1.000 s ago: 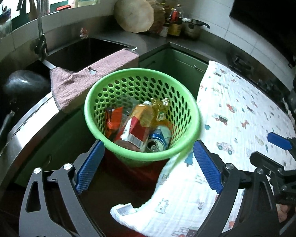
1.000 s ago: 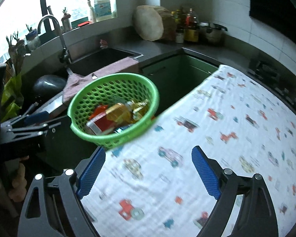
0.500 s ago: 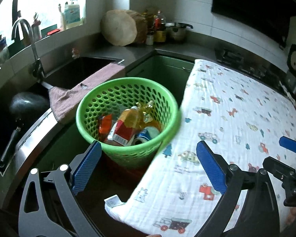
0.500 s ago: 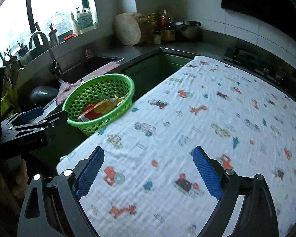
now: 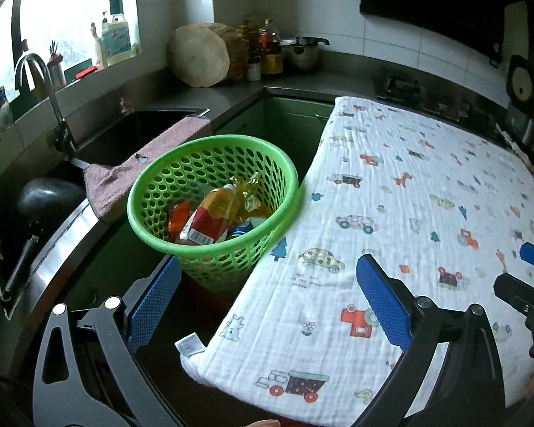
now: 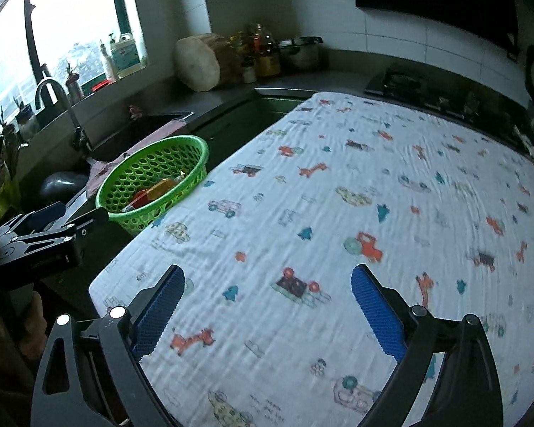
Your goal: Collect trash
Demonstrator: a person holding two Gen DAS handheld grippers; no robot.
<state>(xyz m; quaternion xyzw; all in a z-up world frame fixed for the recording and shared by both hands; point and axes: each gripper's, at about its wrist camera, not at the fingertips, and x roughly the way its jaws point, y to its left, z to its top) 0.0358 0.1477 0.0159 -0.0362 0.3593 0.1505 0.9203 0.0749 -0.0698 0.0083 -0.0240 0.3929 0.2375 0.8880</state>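
Note:
A green perforated basket (image 5: 224, 263) stands beside the left edge of a table covered with a white cartoon-print cloth (image 5: 409, 195). Inside it lie a yellow bottle with a red label (image 5: 213, 213), an orange wrapper (image 5: 178, 217) and a can (image 5: 244, 226). My left gripper (image 5: 267, 265) is open and empty, hovering near the basket and the cloth's corner. My right gripper (image 6: 267, 274) hangs over the cloth (image 6: 338, 195), its jaws opening with nothing between them. The basket (image 6: 139, 219) is far to its left. Each gripper shows in the other's view: the right (image 5: 530, 270), the left (image 6: 53, 227).
Behind the basket are a sink (image 5: 135, 131) with a faucet (image 5: 35, 71), a pink towel (image 5: 142, 170) over its edge and a black pan (image 5: 46, 195). A round wooden block (image 5: 199, 55), bottles and a pot (image 5: 302, 49) fill the counter corner. A stove (image 5: 402, 85) lies beyond the table.
Both grippers have drawn back and to the right, away from the basket, which now sits smaller and further left in both views. More of the cloth shows. Both pairs of jaws stand slightly wider.

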